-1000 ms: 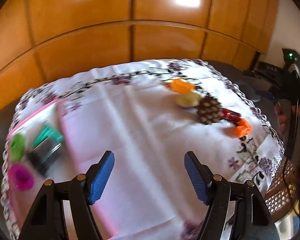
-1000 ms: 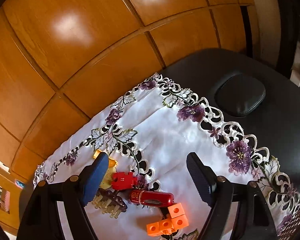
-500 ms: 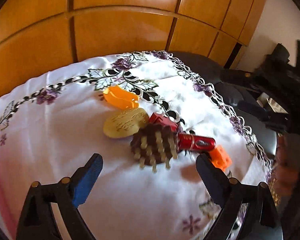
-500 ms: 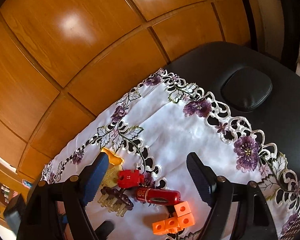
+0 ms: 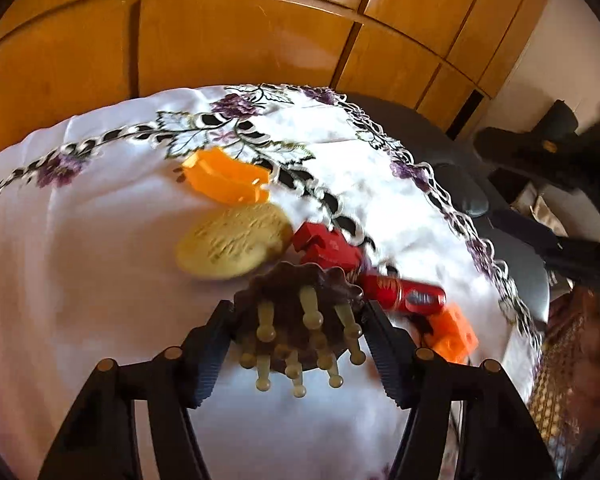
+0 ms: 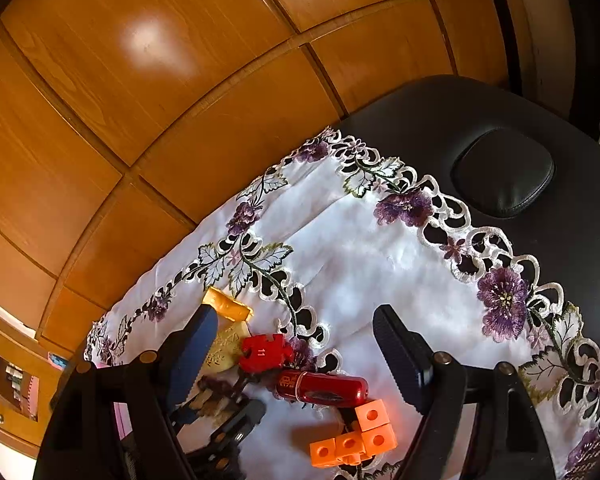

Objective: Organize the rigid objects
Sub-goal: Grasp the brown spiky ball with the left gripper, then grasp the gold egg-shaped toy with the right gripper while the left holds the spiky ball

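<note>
Moved in: left gripper [image 5: 300,334] is brought onto brown pegged disc [image 5: 300,304], jaws just closing, disc gripped | disc: on white cloth [image 5: 100,280], beside yellow oval [image 5: 232,246] | right gripper [image 6: 296,350]: held half open, empty.

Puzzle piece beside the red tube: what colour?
Red puzzle piece, with a white number; right wrist view shows it best.

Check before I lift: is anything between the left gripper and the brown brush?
Nothing visible. The left gripper has just been closing its jaws on the brush; the red block lies just beyond it.
</note>
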The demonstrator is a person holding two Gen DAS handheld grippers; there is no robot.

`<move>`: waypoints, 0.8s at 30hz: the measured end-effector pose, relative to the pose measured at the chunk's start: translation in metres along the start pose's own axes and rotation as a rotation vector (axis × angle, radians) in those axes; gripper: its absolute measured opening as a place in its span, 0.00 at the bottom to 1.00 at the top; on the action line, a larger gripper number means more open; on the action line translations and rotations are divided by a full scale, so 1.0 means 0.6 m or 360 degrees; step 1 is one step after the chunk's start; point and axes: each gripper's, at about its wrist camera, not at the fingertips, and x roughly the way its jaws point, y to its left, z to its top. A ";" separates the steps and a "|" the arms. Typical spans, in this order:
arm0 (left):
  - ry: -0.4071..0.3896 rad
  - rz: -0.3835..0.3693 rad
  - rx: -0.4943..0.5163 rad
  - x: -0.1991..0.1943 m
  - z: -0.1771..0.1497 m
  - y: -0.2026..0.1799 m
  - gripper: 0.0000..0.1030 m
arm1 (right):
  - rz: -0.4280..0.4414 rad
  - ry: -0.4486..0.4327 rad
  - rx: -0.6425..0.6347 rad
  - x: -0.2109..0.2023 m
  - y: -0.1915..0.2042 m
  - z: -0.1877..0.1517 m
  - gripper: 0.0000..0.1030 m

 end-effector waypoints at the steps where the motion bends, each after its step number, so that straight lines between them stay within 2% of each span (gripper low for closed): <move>1: -0.0003 0.0010 0.0006 -0.010 -0.010 0.003 0.63 | -0.0004 0.0008 -0.0008 0.002 0.001 -0.001 0.79; 9: -0.0076 0.0198 -0.0046 -0.099 -0.100 0.058 0.64 | -0.0018 0.0129 -0.0121 0.026 0.022 -0.013 0.79; 14: -0.0113 0.0187 -0.0101 -0.106 -0.120 0.079 0.64 | -0.0035 0.0203 -0.0251 0.041 0.044 -0.027 0.79; 16: -0.0082 0.0149 -0.0128 -0.097 -0.124 0.085 0.63 | -0.0037 0.0245 -0.0329 0.049 0.059 -0.036 0.78; 17: -0.0081 0.0167 -0.0125 -0.093 -0.129 0.087 0.58 | -0.0033 0.0268 -0.0369 0.053 0.067 -0.041 0.77; 20: -0.0127 0.0232 -0.0045 -0.097 -0.140 0.076 0.58 | -0.0022 0.0361 -0.0531 0.069 0.099 -0.062 0.77; 24: -0.0122 0.0159 -0.0136 -0.101 -0.137 0.090 0.58 | -0.0061 0.0397 -0.0722 0.088 0.145 -0.079 0.80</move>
